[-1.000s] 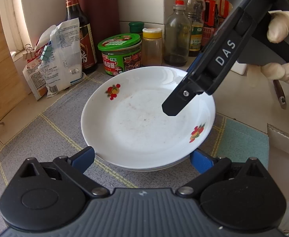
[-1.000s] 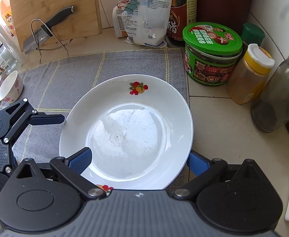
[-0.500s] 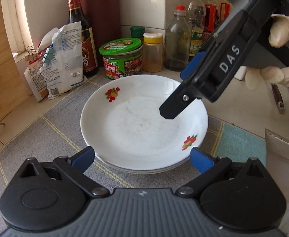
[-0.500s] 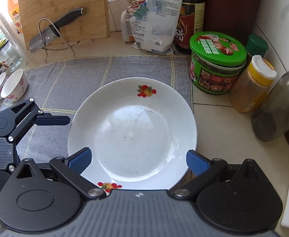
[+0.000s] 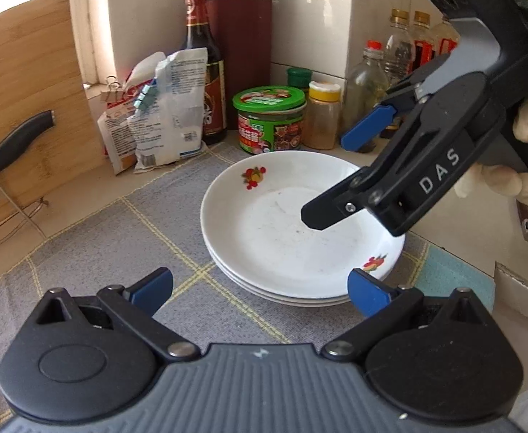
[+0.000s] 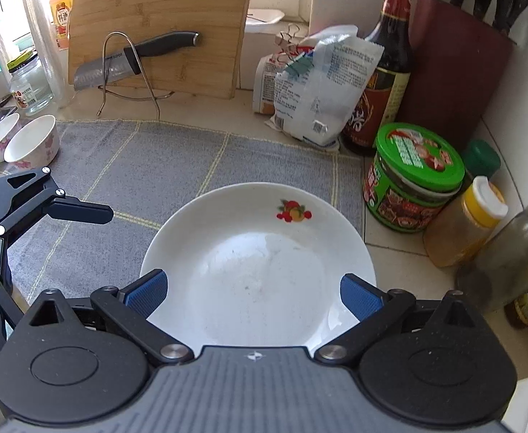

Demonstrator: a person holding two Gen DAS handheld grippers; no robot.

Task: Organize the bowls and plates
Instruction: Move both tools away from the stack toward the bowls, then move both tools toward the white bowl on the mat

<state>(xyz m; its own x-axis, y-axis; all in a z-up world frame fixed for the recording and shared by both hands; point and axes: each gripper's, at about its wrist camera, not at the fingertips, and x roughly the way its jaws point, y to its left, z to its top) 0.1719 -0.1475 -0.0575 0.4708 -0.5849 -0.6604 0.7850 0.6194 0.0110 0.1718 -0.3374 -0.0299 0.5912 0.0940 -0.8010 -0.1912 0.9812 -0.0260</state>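
A stack of white plates (image 5: 292,231) sat on the grey mat (image 5: 112,252), the top one empty save for faint smudges. The stack's near rim was cut off behind the right gripper (image 6: 253,296), which hung over it with fingers spread and holding nothing. The left gripper (image 5: 260,288) was spread too, empty, at the stack's six o'clock in the left wrist view. Two small empty bowls (image 6: 22,140) stood at ten o'clock of the plates in the right wrist view. A green-lidded jar (image 6: 413,176) and a yellow-capped jar (image 6: 469,223) stood at two o'clock; their contents were hard to make out. A gloved hand (image 5: 523,151) was partly hidden.
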